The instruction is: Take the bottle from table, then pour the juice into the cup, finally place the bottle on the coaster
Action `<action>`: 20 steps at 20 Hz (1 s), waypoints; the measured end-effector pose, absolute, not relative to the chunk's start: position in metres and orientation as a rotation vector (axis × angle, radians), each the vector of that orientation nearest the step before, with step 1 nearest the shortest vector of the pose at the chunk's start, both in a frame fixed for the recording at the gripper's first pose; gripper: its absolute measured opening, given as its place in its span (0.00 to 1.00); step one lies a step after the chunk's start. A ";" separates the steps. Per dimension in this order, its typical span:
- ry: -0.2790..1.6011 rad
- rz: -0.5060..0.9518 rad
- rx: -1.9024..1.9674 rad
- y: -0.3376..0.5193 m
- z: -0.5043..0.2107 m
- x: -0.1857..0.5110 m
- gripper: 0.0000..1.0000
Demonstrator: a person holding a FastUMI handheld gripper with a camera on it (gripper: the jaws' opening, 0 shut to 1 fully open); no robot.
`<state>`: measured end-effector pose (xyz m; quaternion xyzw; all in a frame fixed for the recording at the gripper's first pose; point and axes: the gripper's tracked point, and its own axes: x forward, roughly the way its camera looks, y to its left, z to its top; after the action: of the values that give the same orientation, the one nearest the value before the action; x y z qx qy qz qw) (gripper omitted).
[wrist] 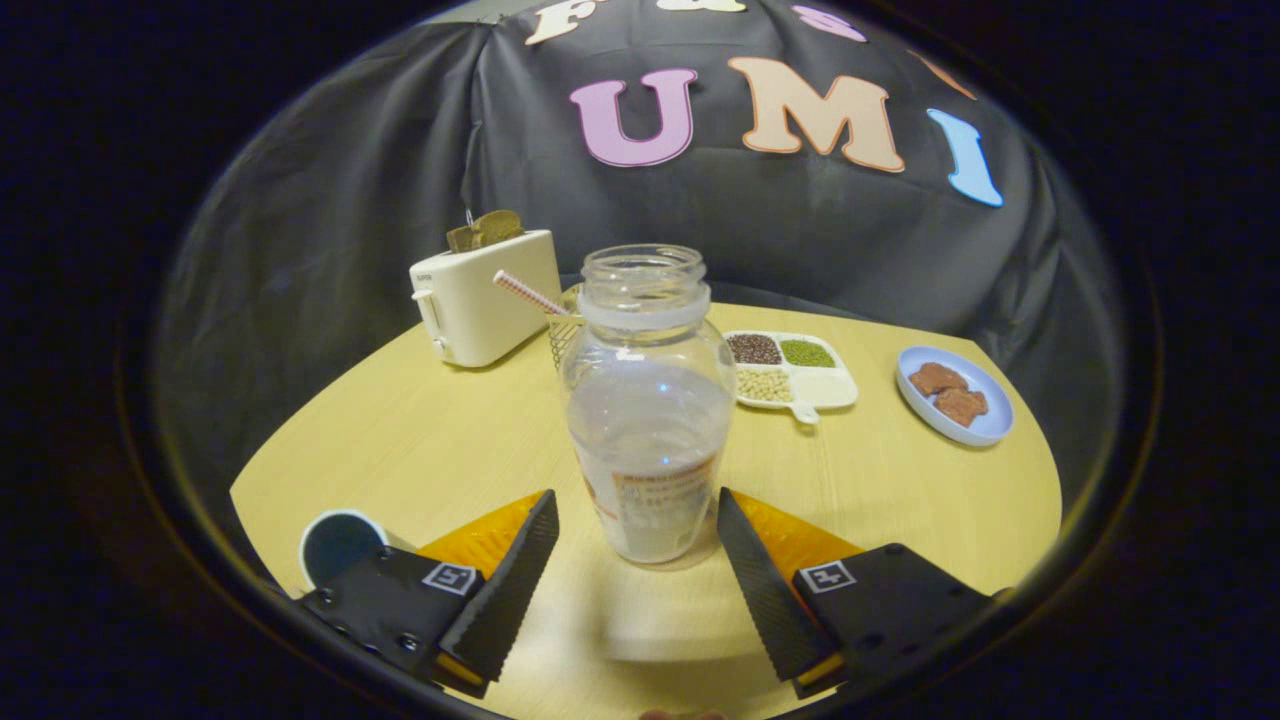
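Tool (637,560) fingers apart, flanking the uncapped clear plastic bottle (648,420) standing mid-tabletop (900,500), clear of both; white-rimmed dark cup (338,545) near left edge; fits either approaching to grasp or just released, so no move judged.

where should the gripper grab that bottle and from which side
Grip the bottle on its straight lower body, around the labelled band, coming straight ahead from the near side. It stands upright on the table with its mouth open, just ahead of the open gripper, whose fingers already flank its base. The body looks wider above and narrows at the neck, so probably stay low.
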<state>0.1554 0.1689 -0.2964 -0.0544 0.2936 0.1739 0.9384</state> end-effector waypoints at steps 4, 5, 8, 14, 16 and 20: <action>0.605 0.297 -0.060 0.149 -0.274 0.124 1.00; 0.597 0.282 -0.046 0.145 -0.267 0.119 1.00; 0.568 0.239 -0.028 0.130 -0.241 0.107 0.99; 0.520 0.181 -0.038 0.101 -0.192 0.092 0.99; 0.511 0.171 -0.050 0.096 -0.179 0.085 0.99; 0.491 0.160 -0.060 0.086 -0.158 0.071 0.99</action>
<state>0.0709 0.0860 -0.1582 -0.0294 0.2426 0.0790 0.9665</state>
